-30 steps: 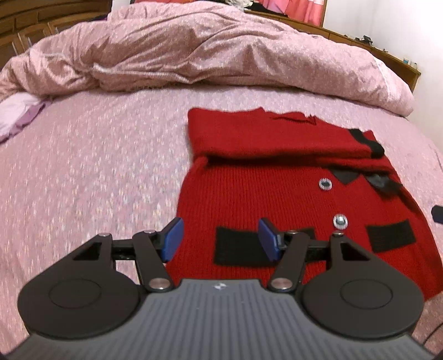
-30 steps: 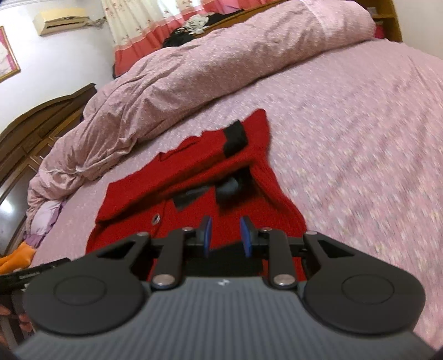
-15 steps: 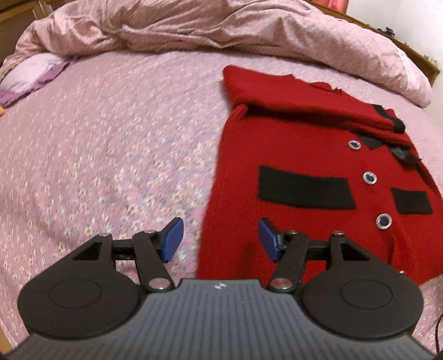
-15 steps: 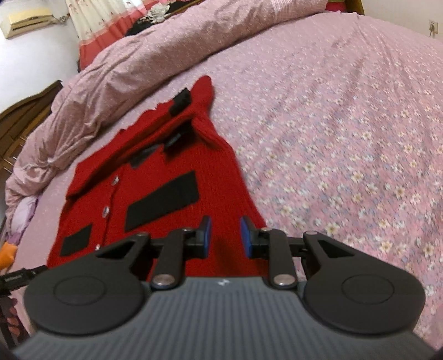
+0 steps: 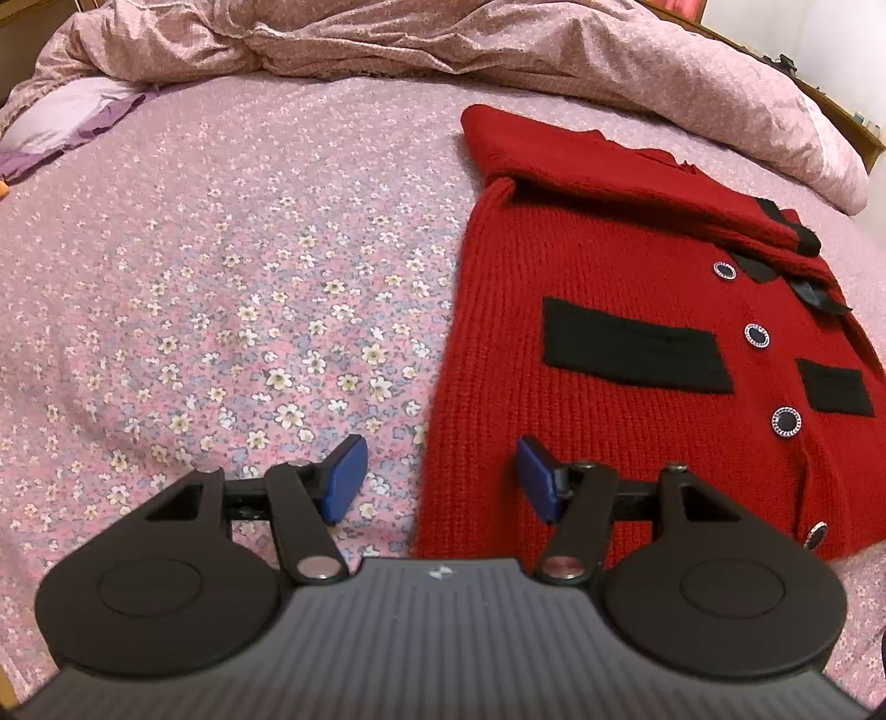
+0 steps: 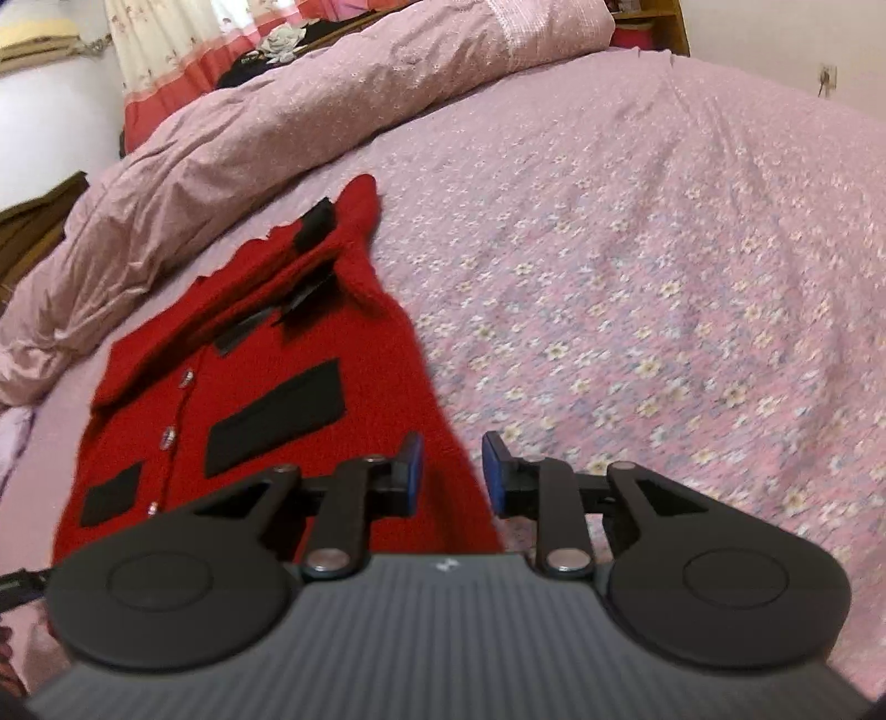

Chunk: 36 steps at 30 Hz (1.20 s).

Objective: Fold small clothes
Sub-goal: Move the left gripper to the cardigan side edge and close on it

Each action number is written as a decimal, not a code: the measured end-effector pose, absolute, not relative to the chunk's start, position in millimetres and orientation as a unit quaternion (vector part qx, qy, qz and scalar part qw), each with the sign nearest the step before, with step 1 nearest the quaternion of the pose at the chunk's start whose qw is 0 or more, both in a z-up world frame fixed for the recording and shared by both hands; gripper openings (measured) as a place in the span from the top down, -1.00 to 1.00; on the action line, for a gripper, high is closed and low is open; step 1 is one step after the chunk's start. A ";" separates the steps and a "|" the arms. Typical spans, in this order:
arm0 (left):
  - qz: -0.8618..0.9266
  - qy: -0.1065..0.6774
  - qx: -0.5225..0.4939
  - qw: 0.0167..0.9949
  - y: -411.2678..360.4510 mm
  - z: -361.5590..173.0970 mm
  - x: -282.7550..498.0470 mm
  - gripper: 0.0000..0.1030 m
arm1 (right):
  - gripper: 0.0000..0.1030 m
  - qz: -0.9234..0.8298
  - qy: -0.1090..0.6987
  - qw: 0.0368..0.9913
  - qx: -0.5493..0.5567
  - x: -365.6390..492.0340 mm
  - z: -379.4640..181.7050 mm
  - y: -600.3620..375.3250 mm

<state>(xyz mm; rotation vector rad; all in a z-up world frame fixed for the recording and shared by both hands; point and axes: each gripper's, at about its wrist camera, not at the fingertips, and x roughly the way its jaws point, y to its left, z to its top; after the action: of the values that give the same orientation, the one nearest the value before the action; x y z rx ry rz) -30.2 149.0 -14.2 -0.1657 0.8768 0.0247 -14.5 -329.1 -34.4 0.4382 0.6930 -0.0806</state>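
A small red knit cardigan point(image 5: 603, 354) with black pocket patches and round buttons lies flat on the flowered bed sheet, its sleeves folded across the top. It also shows in the right wrist view point(image 6: 260, 399). My left gripper point(image 5: 437, 479) is open and empty, hovering over the cardigan's lower left corner. My right gripper point(image 6: 451, 471) is open and empty, its jaws straddling the cardigan's lower right edge from above.
A pink rumpled duvet point(image 5: 443, 50) lies across the back of the bed, also in the right wrist view point(image 6: 310, 116). A purple and white cloth point(image 5: 66, 119) lies at the far left. Flowered pink sheet point(image 6: 664, 288) spreads right of the cardigan.
Both grippers have pulled back toward the cardigan's bottom hem, the left one to its left corner, the right one to its right corner. The right jaws have opened wider.
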 end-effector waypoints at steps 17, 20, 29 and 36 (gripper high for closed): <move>-0.030 0.425 -0.086 0.901 135.9 -21.2 -32.7 -0.27 | 0.41 0.009 0.370 0.887 0.276 -4.0 -55.0 -324.3; -0.031 0.426 -0.076 0.901 133.1 -23.4 -31.9 -0.27 | 0.40 0.011 0.368 0.882 0.293 -3.5 -57.0 -328.7; -0.031 0.426 -0.072 0.902 130.8 -21.5 -31.9 -0.10 | 0.41 0.016 0.365 0.883 0.296 -8.6 -56.9 -326.4; -0.038 0.430 -0.079 0.899 133.3 -23.5 -28.7 -0.11 | 0.40 0.021 0.361 0.879 0.312 -7.2 -61.4 -329.1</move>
<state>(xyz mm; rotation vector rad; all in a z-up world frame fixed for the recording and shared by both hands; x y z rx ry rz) -28.7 133.3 -23.5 -0.1636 0.8896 -0.0779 -7.2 -329.1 -61.4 0.6500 0.7522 0.0431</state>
